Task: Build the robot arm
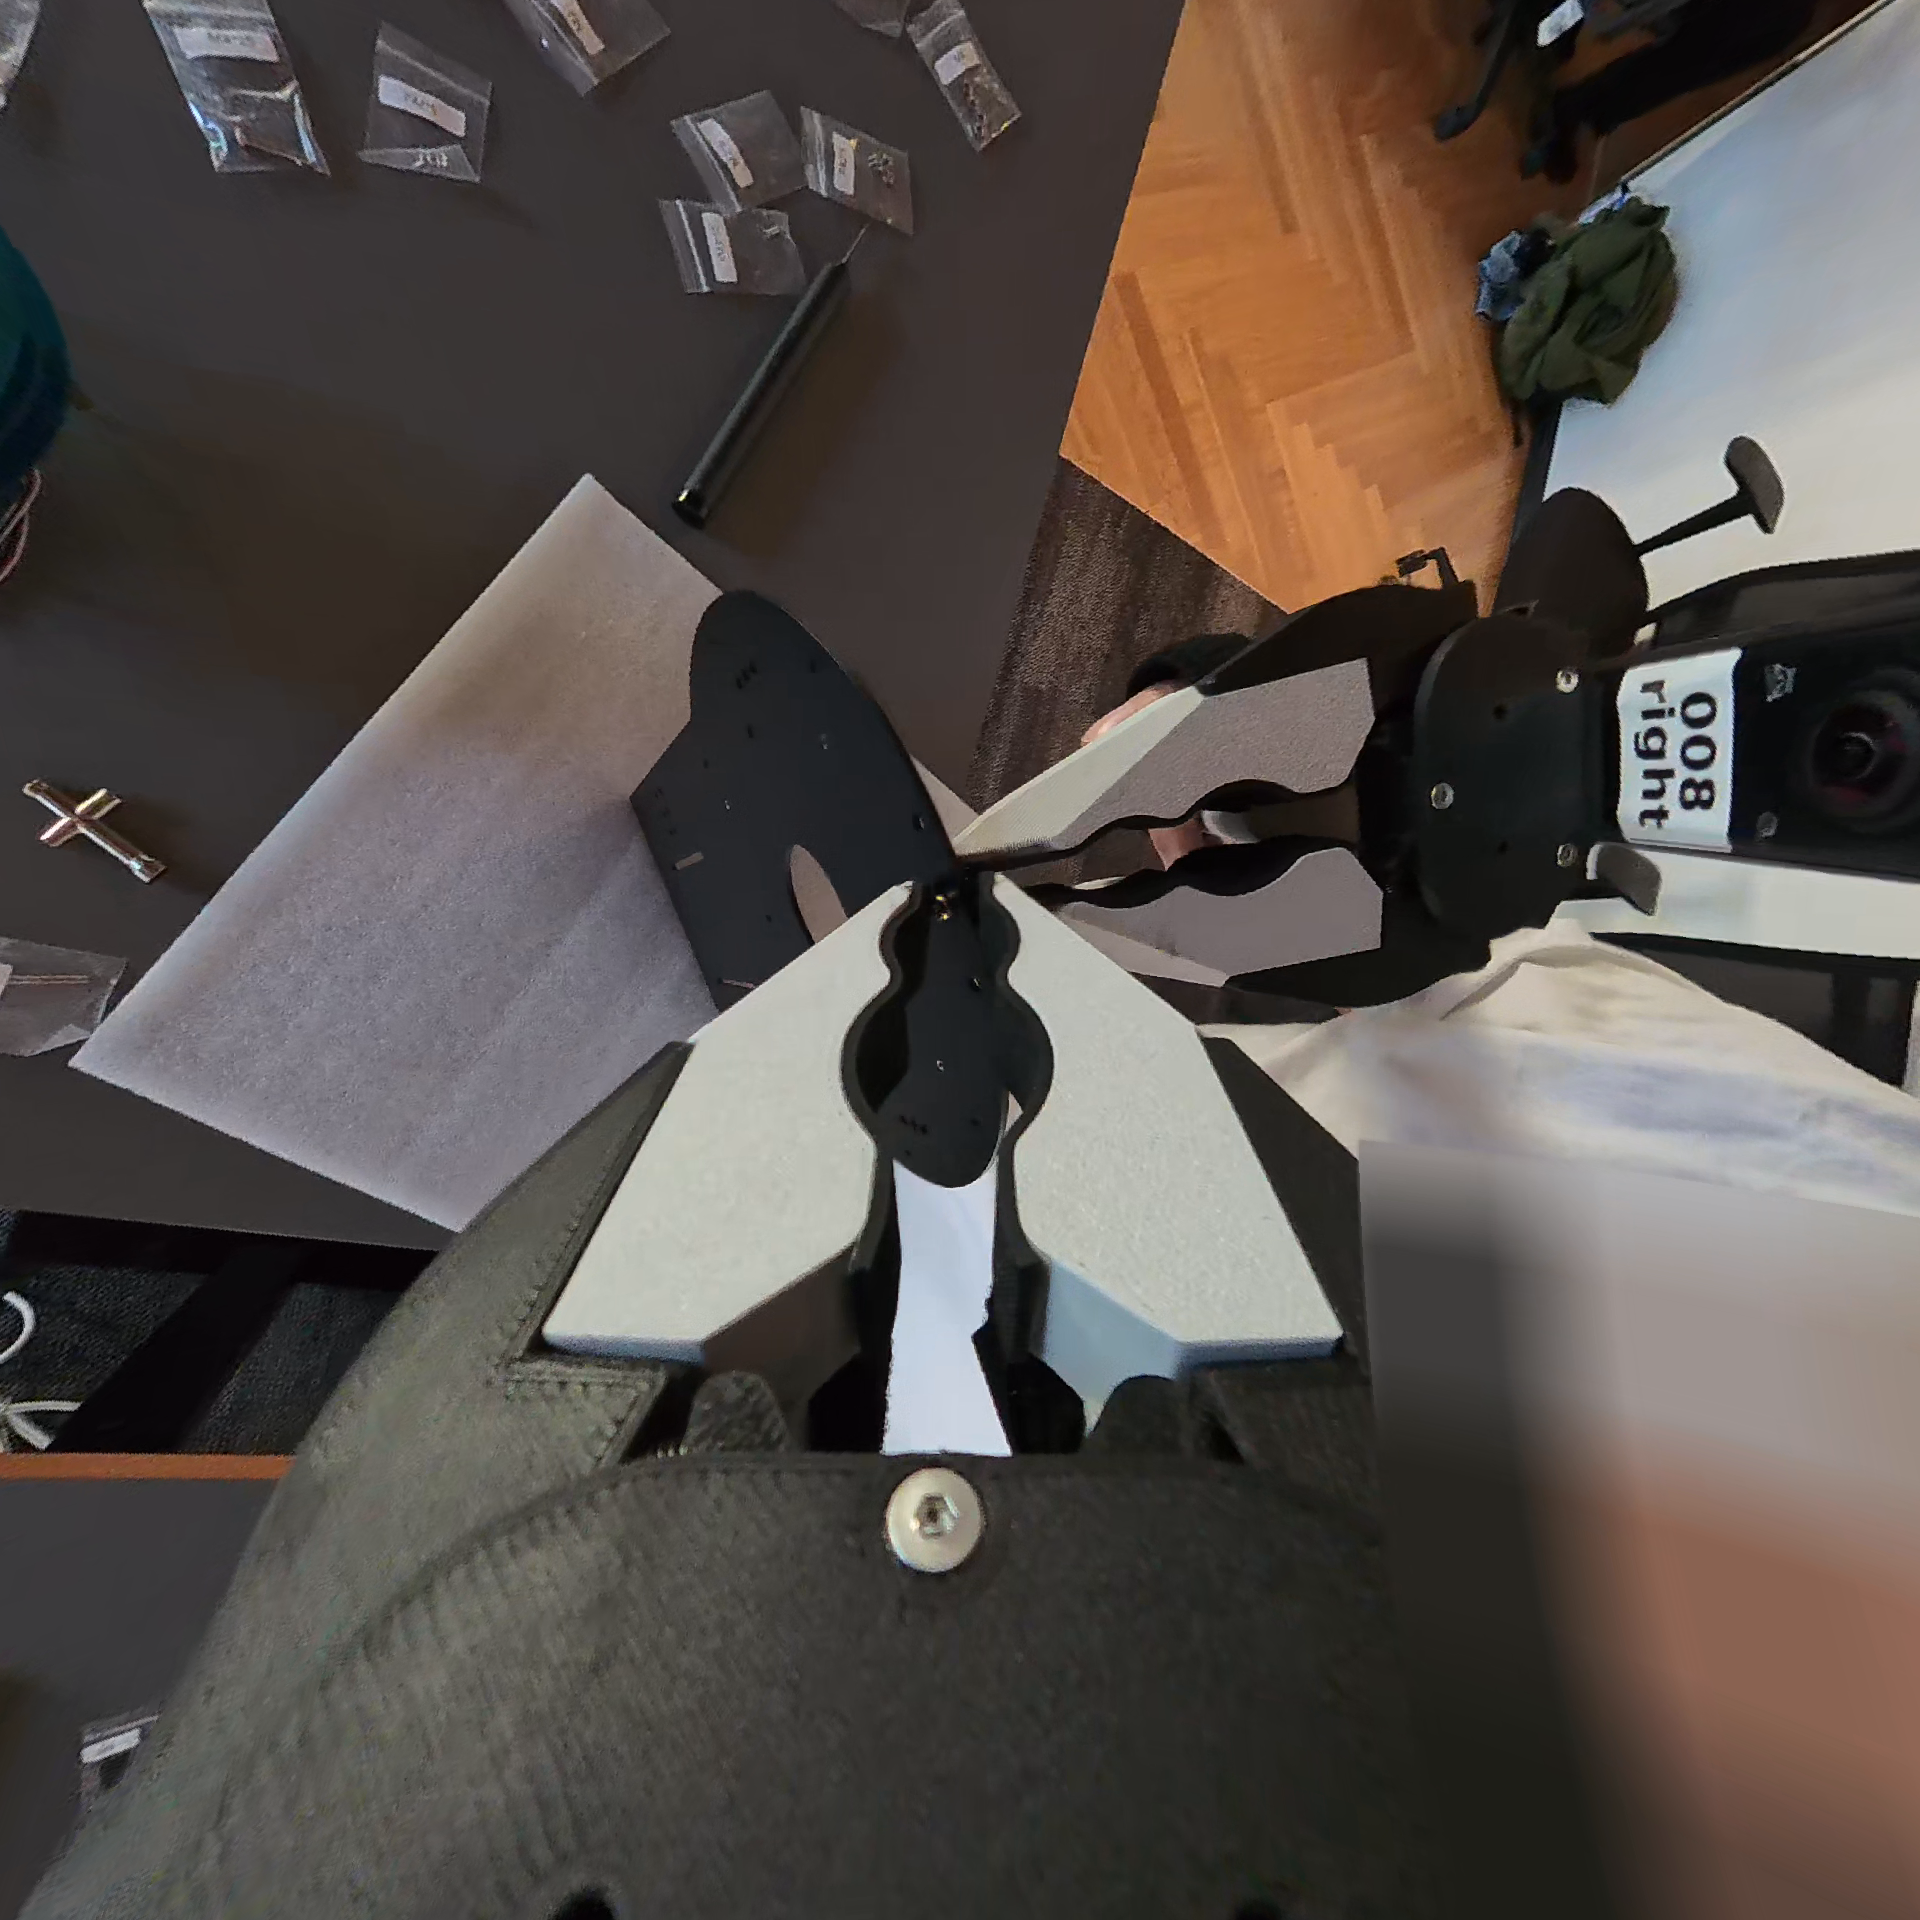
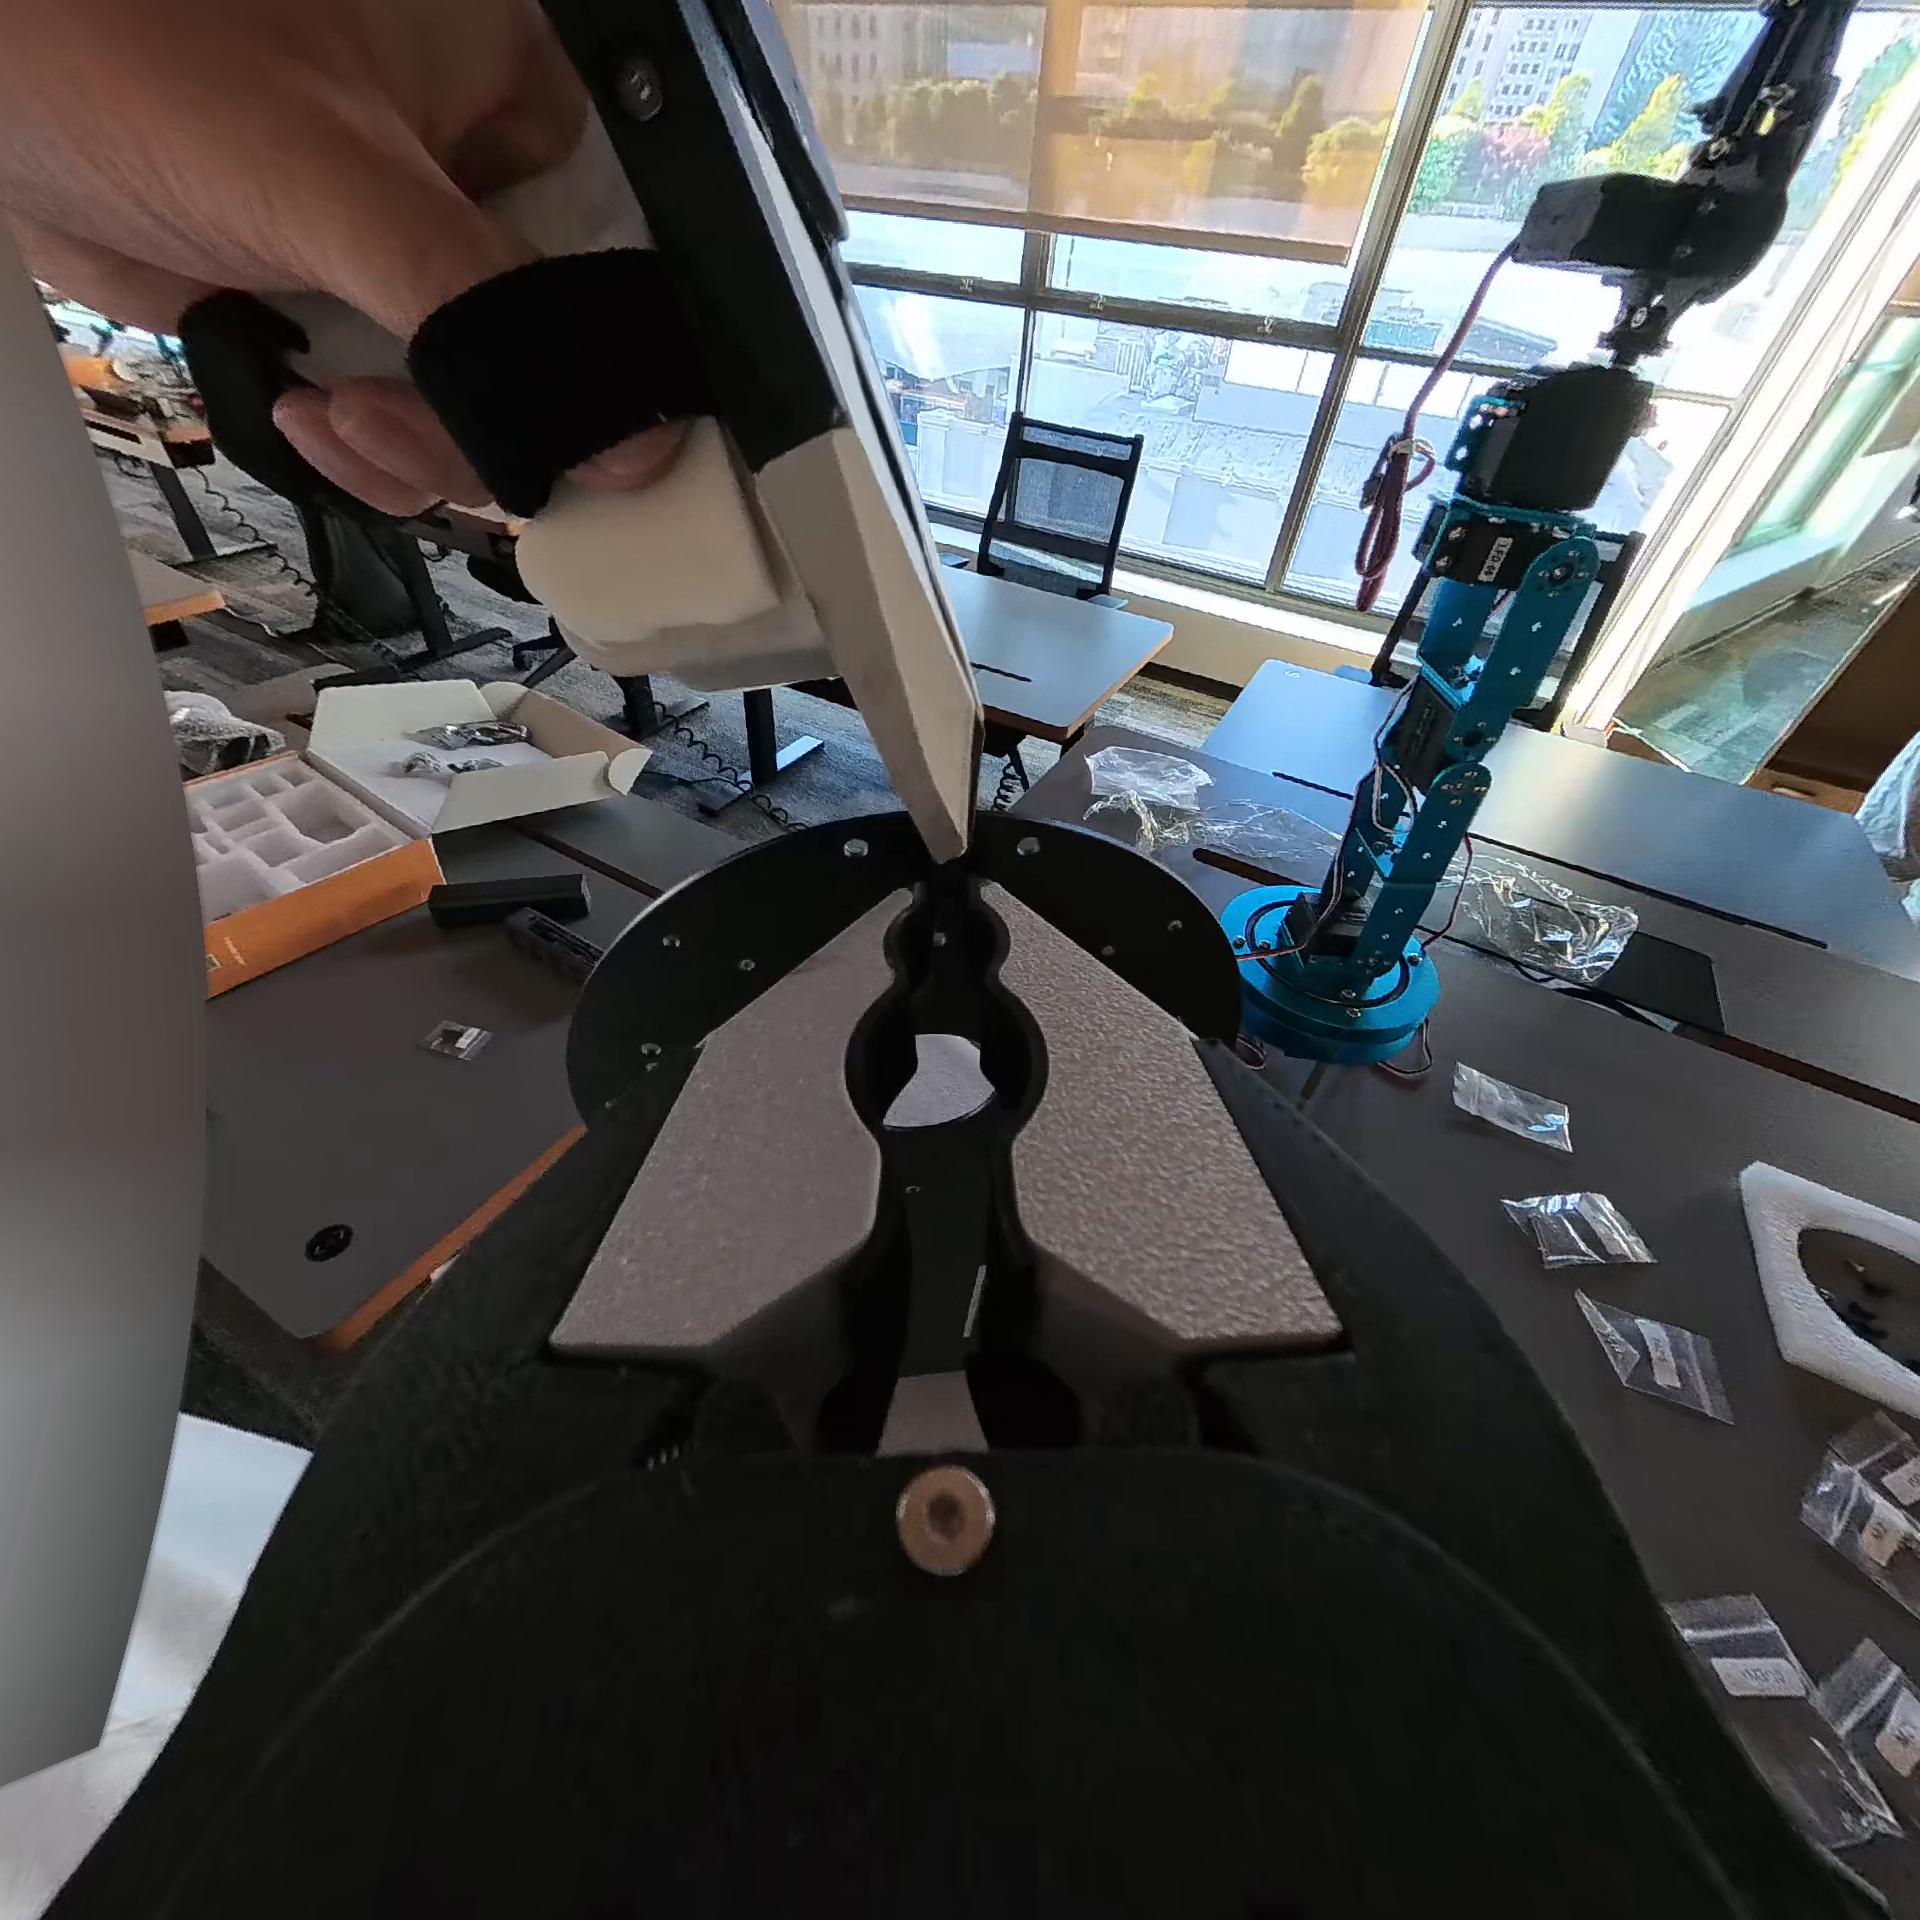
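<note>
A black round plate (image 1: 790,769) with small holes and an oval cut-out is held up over a white foam sheet (image 1: 416,883). My left gripper (image 1: 951,896) is shut on the plate's rim, and the plate shows in the gap between its fingers. A small brass piece (image 1: 940,906) sits at the tips. My right gripper (image 1: 968,850) comes in from the right, shut, its tips touching the plate by the brass piece. In the right wrist view the plate (image 2: 727,935) lies behind my right gripper (image 2: 948,896), and the left gripper (image 2: 951,847) meets it from above. I cannot see anything between the right fingertips.
On the dark table (image 1: 312,468) lie several clear bags of small parts (image 1: 790,187), a black screwdriver (image 1: 764,384) and a metal cross wrench (image 1: 94,826). A blue robot arm (image 2: 1392,831), an orange foam-lined box (image 2: 301,862) and a white tray (image 2: 1829,1288) stand around. The grippers are tip to tip, or close to it. Both grippers' tips are roughly 35 centimeters from the metal cross wrench (image 1: 94,826).
</note>
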A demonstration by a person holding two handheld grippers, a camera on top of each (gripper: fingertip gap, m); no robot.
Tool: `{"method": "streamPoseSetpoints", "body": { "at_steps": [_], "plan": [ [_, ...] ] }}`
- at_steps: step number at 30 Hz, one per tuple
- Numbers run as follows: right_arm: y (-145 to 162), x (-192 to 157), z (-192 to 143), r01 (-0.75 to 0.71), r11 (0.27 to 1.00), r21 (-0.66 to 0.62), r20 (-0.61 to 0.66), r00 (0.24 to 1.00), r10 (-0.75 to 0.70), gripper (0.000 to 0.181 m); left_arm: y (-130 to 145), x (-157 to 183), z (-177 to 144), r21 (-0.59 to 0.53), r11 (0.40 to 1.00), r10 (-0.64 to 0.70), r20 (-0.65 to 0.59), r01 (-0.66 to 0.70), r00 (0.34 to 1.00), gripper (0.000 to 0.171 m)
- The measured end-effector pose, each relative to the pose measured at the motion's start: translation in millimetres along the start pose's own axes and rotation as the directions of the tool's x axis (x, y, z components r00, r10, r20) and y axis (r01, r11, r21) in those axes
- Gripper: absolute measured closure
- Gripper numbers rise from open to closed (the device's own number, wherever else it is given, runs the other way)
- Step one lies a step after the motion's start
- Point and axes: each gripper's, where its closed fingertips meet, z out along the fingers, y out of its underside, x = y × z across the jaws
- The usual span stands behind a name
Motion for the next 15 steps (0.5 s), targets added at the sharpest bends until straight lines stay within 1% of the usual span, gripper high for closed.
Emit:
{"method": "streamPoseSetpoints", "body": {
  "at_steps": [4,6,9,15],
  "plan": [
    [-0.2,-0.1,0.6,0.012,1.000,-0.007,-0.009,1.000,-0.012,0.178,-2.0,-0.4,-2.4,0.004,1.000,0.006,0.029,-0.006,1.000,0.164],
    [-0.2,-0.6,0.6,0.015,1.000,-0.007,-0.008,1.000,-0.015,0.178,-2.7,-0.5,-3.8,0.007,1.000,0.009,0.037,-0.009,0.999,0.167],
    [-0.2,-1.1,0.7,0.016,1.000,-0.007,-0.005,1.000,-0.016,0.178,-1.9,-0.9,-4.1,0.001,1.000,0.000,0.039,0.000,0.999,0.168],
    [-0.3,-0.5,2.2,0.028,1.000,-0.007,-0.014,0.999,-0.028,0.177,1.1,-2.0,-4.8,-0.048,0.999,-0.007,0.065,0.011,0.998,0.166]
  ]
}}
